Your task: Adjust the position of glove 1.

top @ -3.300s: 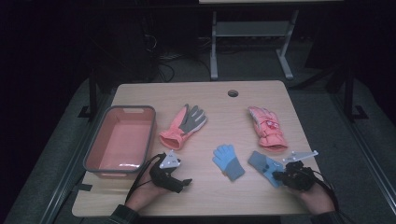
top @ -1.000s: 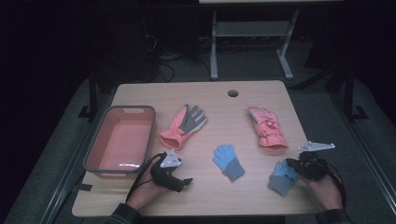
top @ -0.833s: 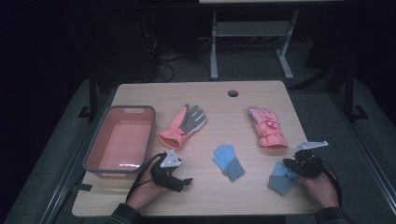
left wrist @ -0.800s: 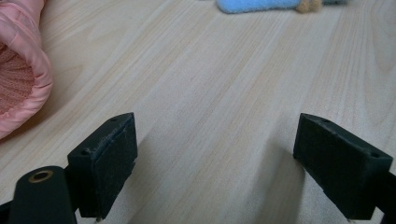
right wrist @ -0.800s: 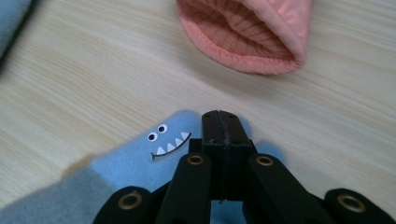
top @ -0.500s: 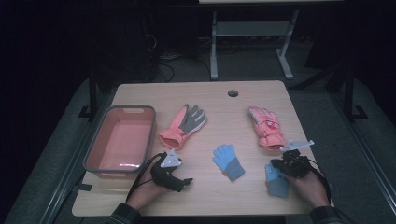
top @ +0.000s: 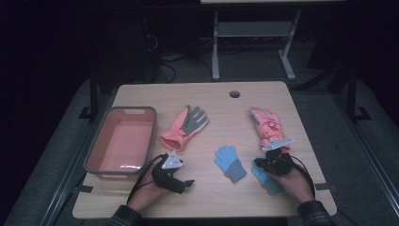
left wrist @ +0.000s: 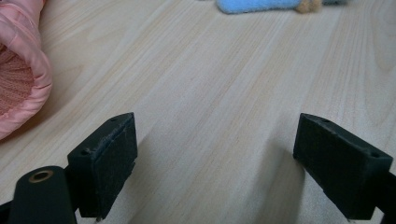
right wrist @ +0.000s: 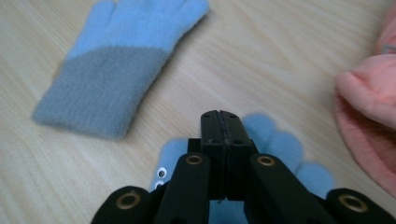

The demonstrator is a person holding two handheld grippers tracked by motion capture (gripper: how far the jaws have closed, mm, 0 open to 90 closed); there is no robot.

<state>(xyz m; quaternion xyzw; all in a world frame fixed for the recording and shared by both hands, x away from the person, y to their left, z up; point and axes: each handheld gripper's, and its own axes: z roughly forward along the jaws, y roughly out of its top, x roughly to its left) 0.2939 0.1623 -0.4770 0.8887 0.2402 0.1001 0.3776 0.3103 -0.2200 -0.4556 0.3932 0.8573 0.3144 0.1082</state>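
Glove in your right gripper is the thing to watch: it is the blue one, low in the lower right of the high view, and the jaws are pinched tight on it. In the right gripper view the two black jaws sit pressed together with blue cloth bulging out on both sides. A moment ago this glove was farther right, near the table edge. You have pulled it left, toward the other blue glove in the middle. It looks like you are bringing the pair together, or heading on to the pink bin at the left. That job is not done yet, since the two blue gloves lie near each other but apart.

Your left gripper has not moved. It sits at the lower middle-left, jaws wide apart over bare wood, holding nothing, as the left gripper view shows.

Two pink gloves lie higher up: one with a grey palm beside the bin, one just above your right hand.

Some things are hard to see. Your hand and gripper cover much of the held glove, so you cannot tell if it is lifted or dragging. Two tiny round eyes peek out by the jaws; what they belong to is unclear. The room behind the table is dark.
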